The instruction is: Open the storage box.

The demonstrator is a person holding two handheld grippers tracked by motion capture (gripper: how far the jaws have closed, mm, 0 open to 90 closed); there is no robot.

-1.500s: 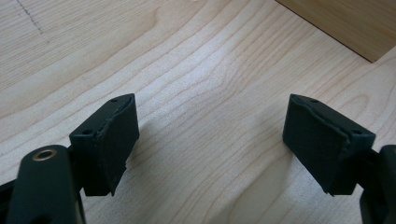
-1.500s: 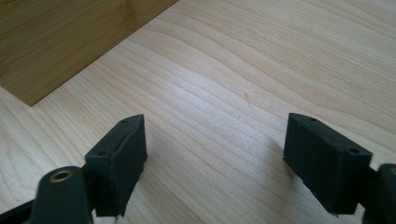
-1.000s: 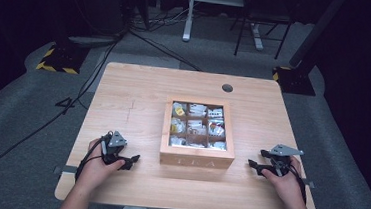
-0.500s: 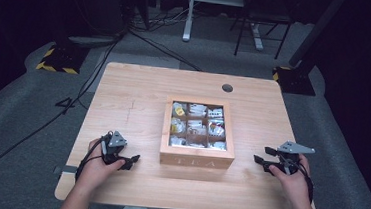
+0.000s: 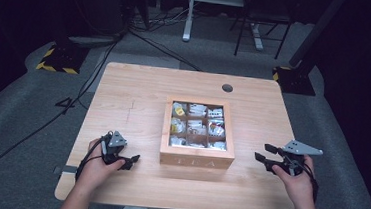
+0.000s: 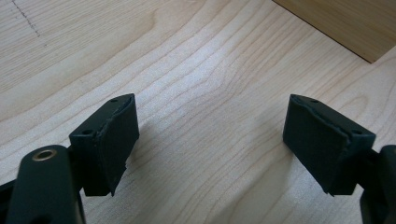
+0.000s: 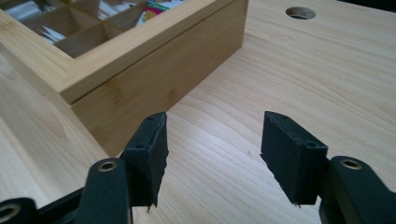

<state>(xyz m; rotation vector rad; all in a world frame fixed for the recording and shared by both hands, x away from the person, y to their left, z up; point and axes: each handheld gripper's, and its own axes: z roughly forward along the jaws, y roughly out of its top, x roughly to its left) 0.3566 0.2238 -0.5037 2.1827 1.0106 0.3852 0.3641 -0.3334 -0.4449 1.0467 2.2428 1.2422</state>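
**Tea box waiting, both grippers standing off**

The wooden tea box (image 5: 198, 135) is sitting near the middle of the table (image 5: 133, 105), its nine compartments showing tea bags (image 5: 196, 109) through what appears to be a clear window in the lid; whether that window is glazed or open is hard to tell. The word on its front wall is too faint to read with certainty. The right gripper (image 7: 212, 140) is hovering just beside the box's right front corner, jaws spread wide and holding nothing. The left gripper (image 6: 210, 135) is resting low over bare wood to the box's left, jaws likewise gaping and empty, with a box corner showing at its view's upper right. Judging by this, the work is barely beginning: the box looks untouched and nothing is lying outside it. A cable hole (image 5: 227, 88) is sitting behind the box.
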